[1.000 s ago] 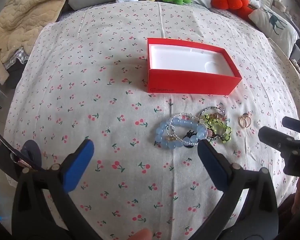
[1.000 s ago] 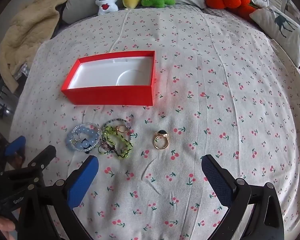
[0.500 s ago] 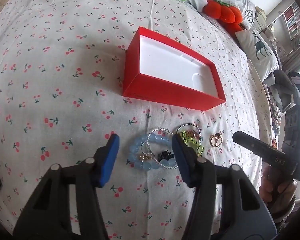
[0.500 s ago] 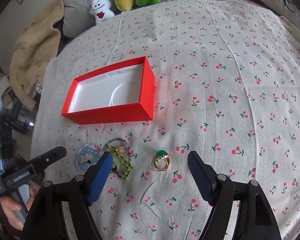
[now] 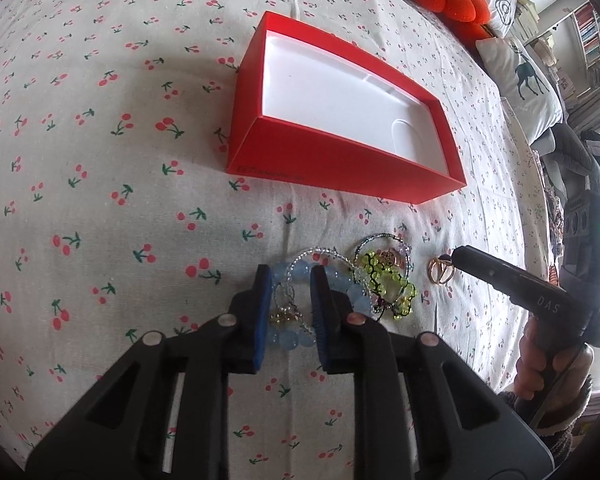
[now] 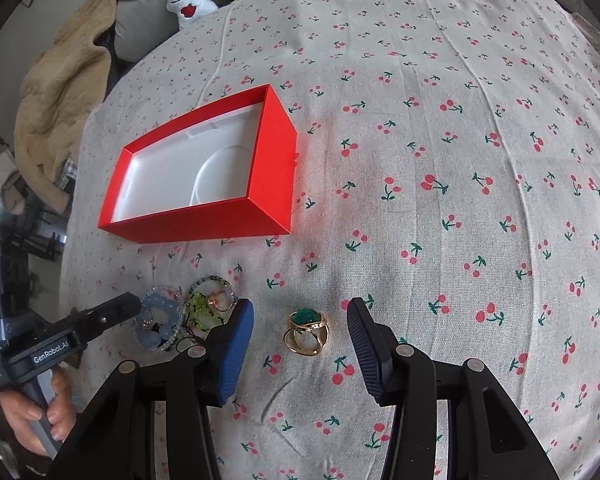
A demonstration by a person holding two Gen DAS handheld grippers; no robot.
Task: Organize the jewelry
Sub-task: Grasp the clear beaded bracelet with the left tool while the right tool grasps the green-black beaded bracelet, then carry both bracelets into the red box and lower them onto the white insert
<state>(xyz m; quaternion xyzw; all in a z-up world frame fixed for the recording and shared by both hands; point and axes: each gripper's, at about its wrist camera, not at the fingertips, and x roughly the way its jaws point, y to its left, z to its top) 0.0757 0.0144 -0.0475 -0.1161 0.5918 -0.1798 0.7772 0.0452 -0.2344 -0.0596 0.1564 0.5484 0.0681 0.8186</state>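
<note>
your left gripper [image 5: 288, 280] closing around the blue bead bracelet [image 5: 300, 304], your right gripper [image 6: 300, 316] narrowing, gaping either side of the gold ring [image 6: 306, 330]

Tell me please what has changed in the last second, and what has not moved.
Both tools came down toward the jewelry, and their jaws have just been closing. The left tool now straddles part of the blue bead bracelet; the right tool has the gold ring with the green stone between its pads, not yet touched. The red box, the yellow-green bracelet and the cherry-print cloth stayed as they were.
</note>
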